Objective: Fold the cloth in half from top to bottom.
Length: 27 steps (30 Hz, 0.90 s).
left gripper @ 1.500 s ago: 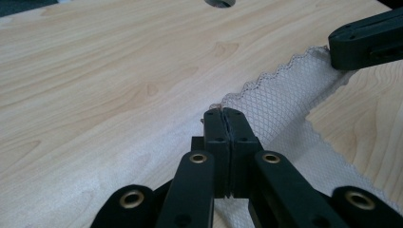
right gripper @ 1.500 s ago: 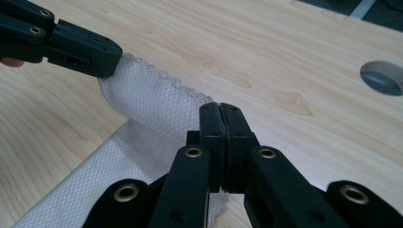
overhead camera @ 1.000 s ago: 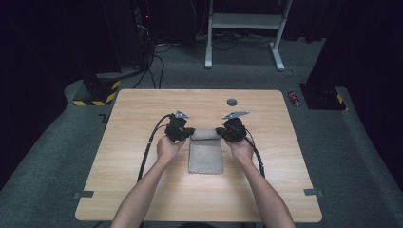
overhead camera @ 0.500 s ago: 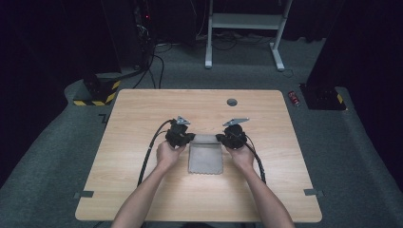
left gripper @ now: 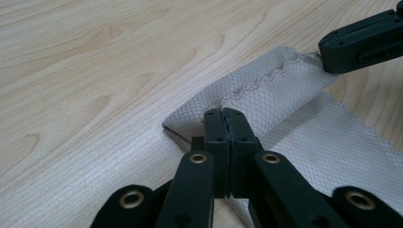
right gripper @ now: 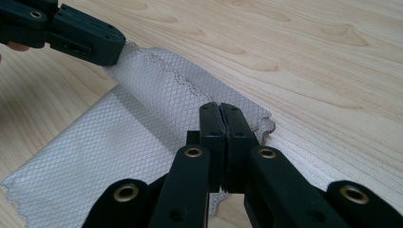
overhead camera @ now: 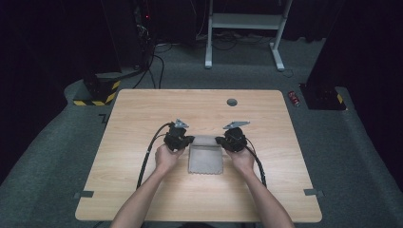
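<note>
1 cloth point(overhead camera: 205, 154), 2 grippers (both clamped on it): left gripper point(overhead camera: 188, 140), right gripper point(overhead camera: 221, 141).

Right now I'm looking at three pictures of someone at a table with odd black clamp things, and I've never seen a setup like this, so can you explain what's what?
There is no robot here. A person sits at a wooden table and holds a hand-operated clamp in each hand: the left tool and the right tool. Black cables trail from both.

One picture comes from a fixed camera overhead, looking down at the table and forearms. The other two come from small cameras riding on each tool, looking along its own black jaws.

On the table lies a pale grey cloth with a diamond weave and scalloped edges. Each tool is shut on a far corner of it, left and right, with that far edge raised and turned over towards the person. A small dark round fitting sits near the table's far edge.
</note>
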Available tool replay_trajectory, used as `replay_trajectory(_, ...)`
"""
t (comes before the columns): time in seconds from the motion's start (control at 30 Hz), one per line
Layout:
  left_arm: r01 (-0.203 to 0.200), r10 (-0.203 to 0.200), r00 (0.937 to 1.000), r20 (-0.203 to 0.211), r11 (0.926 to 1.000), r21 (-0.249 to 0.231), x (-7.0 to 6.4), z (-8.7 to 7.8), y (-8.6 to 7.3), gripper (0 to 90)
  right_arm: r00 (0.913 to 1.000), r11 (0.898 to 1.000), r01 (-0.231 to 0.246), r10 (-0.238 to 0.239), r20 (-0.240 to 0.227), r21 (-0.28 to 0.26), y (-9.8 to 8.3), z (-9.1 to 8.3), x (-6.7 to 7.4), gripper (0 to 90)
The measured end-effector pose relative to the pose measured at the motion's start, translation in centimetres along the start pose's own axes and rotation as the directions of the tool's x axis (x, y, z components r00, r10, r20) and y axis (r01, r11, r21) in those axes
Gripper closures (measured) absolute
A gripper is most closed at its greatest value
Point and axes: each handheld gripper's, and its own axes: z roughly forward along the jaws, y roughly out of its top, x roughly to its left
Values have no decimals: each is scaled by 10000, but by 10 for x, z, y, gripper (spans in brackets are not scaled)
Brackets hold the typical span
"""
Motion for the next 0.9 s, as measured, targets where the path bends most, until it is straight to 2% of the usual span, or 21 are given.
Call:
replay_trajectory(0.2, -126, 126, 9999, 42, 9999, -55, -2, -5, -3, 891, 9999, 10000, 47, -47, -109, -18, -4, -3, 4, 890)
replay_trajectory(0.5, -93, 97, 9998, 173, 9997, -213, -6, -11, -6, 892, 9997, 10000, 19, -20, -236, -54, -9, -5, 6, 890)
replay_trajectory(0.9, -261, 268, 9989, 380, 9995, -176, -13, -11, -11, 891, 9995, 9999, 11, -17, -326, -171, -18, -12, 6, 890)
